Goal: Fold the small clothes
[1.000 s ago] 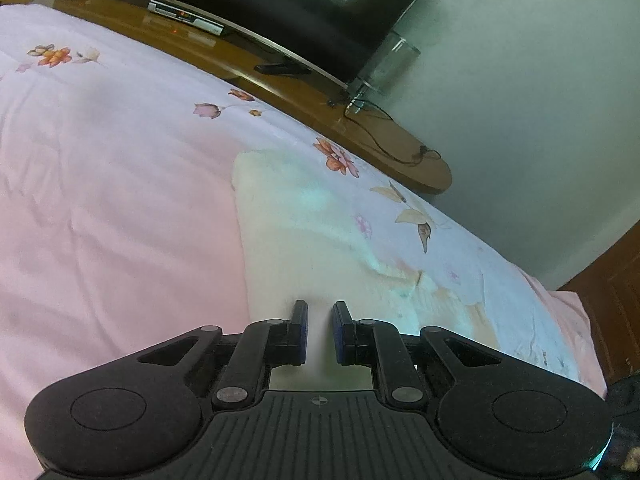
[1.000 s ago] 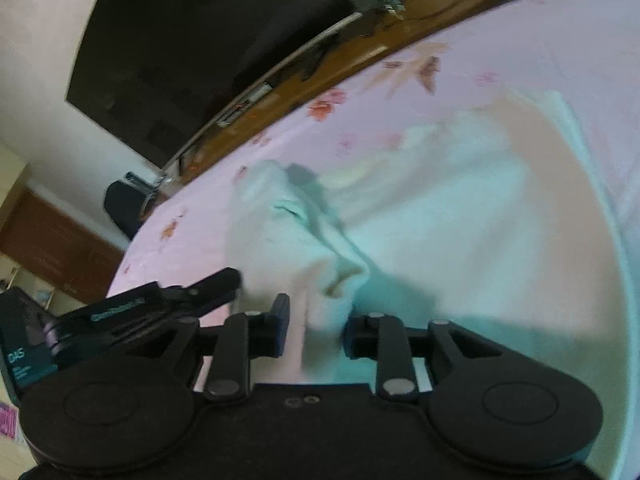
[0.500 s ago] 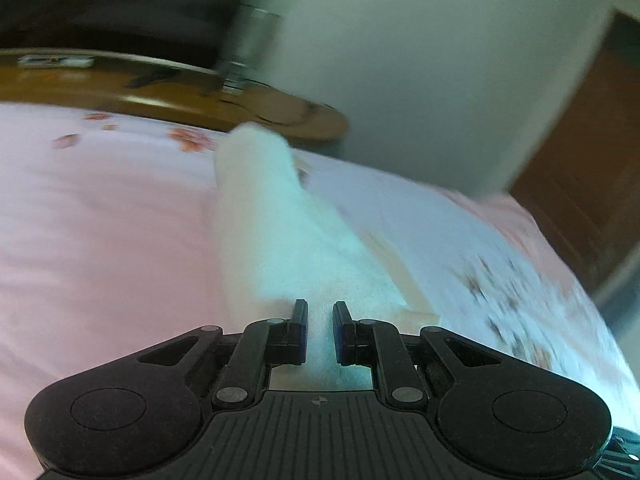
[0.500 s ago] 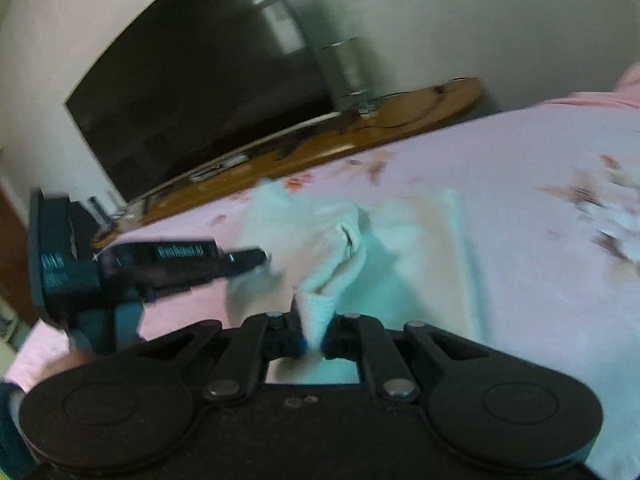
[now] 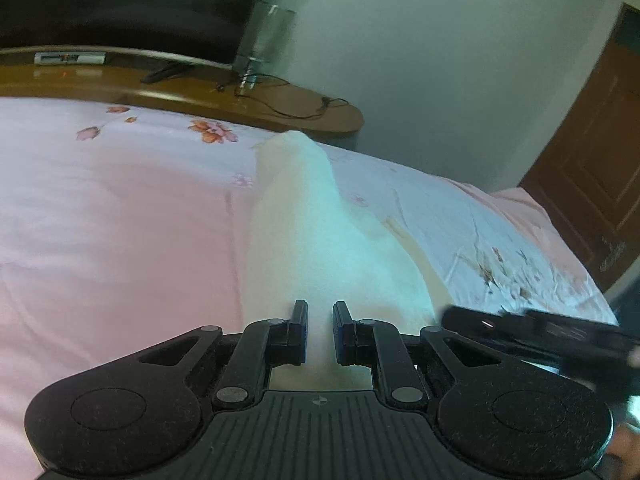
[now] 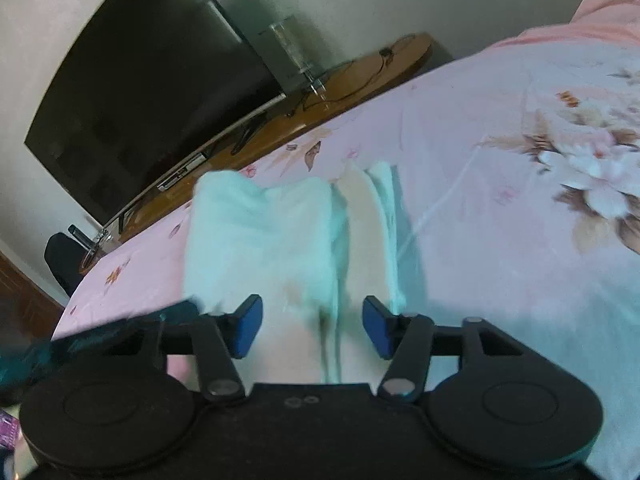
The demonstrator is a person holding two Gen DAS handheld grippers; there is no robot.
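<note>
White garment [image 5: 320, 240], a small soft piece of clothing, lies on the pink floral bedsheet [image 5: 112, 216] and runs away from both cameras toward the wooden TV stand [image 5: 192, 92]. In the left wrist view the left gripper [image 5: 320, 330] has its two fingers drawn close with only a narrow gap, and the near edge of the cloth passes between them; the cloth fills that gap, so it appears pinched, and a ridge of fabric rises from the fingers toward the far end. In the right wrist view the right gripper [image 6: 311, 327] stands wide open, its blue pads [image 6: 248, 326] well apart on either side of the garment's near edge, gripping nothing. There the garment [image 6: 272, 236] shows a folded upper layer with cream and white layers stepping out along its right side. A dark television [image 6: 148, 92] stands on the stand, with a clear glass stand-piece [image 6: 292, 56] and a cable beside it. The other gripper's dark body shows blurred at the edge of each view.
</note>
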